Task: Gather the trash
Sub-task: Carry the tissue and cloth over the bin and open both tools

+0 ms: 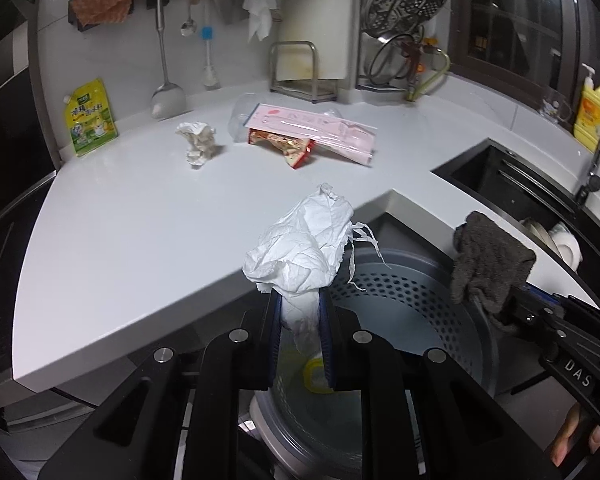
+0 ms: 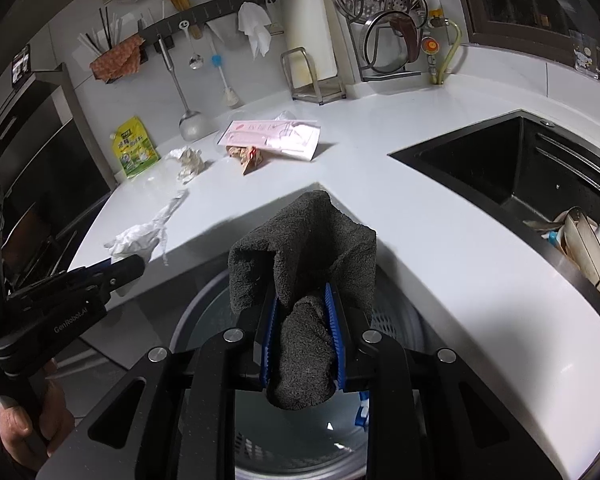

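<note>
Two pieces of trash are being carried at once, which places the work in the transport-and-drop step rather than in picking up. A crumpled white tissue (image 1: 300,248) is pinched between the nearly closed jaws of the left hand-held gripper (image 1: 302,340), and a dark grey cloth (image 2: 304,272) is clamped in the right hand-held gripper (image 2: 302,340), whose jaws stand narrow around the bunched fabric. Both loads are held off the edge of the white counter (image 1: 140,240) and above the round bin (image 1: 440,308) with its perforated inner wall, which sits below the counter's inner corner. The tissue is seen over the near rim of the bin, the cloth more squarely over its opening in the right wrist view. The next move is judged to be a release: each pair of jaws would have to be opened while the load hangs inside the rim, and the tissue's trailing strips could catch on the pads or drift outside. More trash is left on the counter: a wad of crumpled paper (image 1: 198,142), a red snack wrapper (image 1: 288,146) and a pink packet (image 1: 320,130) lying across it, beside a clear plastic cup (image 1: 242,114). A return to the counter would be called for after the drop.
</note>
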